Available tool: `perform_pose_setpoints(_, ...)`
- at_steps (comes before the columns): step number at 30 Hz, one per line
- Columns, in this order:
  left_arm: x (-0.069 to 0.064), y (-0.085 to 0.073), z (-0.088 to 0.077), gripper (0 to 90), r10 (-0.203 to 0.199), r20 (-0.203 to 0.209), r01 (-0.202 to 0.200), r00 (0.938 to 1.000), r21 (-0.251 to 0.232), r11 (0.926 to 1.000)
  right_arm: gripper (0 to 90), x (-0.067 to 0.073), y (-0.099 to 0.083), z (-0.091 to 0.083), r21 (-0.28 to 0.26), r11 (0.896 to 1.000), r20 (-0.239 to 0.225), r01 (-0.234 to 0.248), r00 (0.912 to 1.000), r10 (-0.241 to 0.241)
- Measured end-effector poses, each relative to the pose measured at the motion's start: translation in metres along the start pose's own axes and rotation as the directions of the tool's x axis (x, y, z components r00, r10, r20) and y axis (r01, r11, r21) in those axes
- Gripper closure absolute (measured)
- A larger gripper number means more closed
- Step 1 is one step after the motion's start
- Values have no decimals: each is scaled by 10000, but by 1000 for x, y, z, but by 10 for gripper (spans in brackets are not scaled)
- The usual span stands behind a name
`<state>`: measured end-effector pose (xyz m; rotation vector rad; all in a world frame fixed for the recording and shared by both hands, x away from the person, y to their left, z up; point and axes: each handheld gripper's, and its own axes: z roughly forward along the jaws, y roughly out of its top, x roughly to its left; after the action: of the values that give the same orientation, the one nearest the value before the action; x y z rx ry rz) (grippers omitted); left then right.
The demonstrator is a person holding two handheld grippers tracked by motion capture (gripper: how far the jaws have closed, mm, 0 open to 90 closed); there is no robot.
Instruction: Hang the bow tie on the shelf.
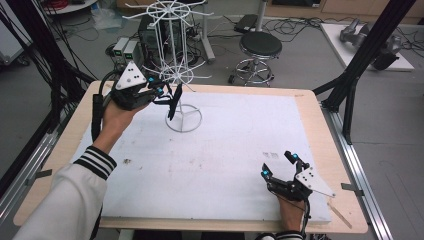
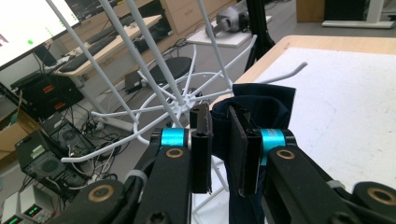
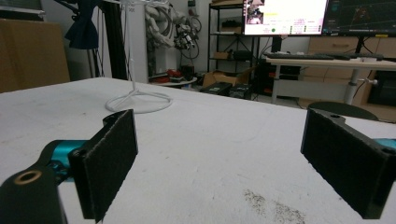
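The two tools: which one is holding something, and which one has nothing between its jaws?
The left tool, raised beside the white wire rack, grips a dark blue cloth. The right tool, low at the white board's near right corner, is wide open with nothing in it.

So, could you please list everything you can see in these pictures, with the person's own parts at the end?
Table: one, light wood edge, under a white mat.
Mat: one, white, covers most of the table top.
Wire rack: one, white, round foot at the far left part of the mat, arms spreading out.
Cloth: one, dark blue, draped over a low arm of the rack, between the left gripper's jaws.
Stool: one, black seat, on the floor beyond the table.
Left gripper: one, black with blue rings, at the rack, jaws nearly closed around the cloth.
Right gripper: one, black, low over the near right of the mat, jaws wide apart.
Sleeve: one, white with black stripes, left arm.
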<state>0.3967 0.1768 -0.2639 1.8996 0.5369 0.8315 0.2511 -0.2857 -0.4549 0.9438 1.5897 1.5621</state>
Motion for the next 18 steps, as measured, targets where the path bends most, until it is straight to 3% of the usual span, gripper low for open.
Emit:
perform_pose_setpoints(11, 5, 3, 3, 744, -147, -254, 151, 9996, 162, 9998, 101, -1, 0, 0, 1, 10000, 21, -28, 10000, 28)
perform_pose_setpoints(13, 6, 3, 4, 695, -309, -360, 318, 9989, 245, 9992, 100, -1, 0, 0, 1, 10000, 20, -20, 10000, 20)
perform_pose_setpoints(15, 8, 4, 5, 590, -557, -704, 584, 9960, 363, 9976, 100, -1, 0, 0, -4, 10000, 8, -20, 10000, 20)
perform_pose_setpoints(18, 10, 5, 5, 455, -746, -841, 782, 9937, 410, 9961, 100, -1, 0, 0, -3, 10000, 2, -34, 10000, 34)
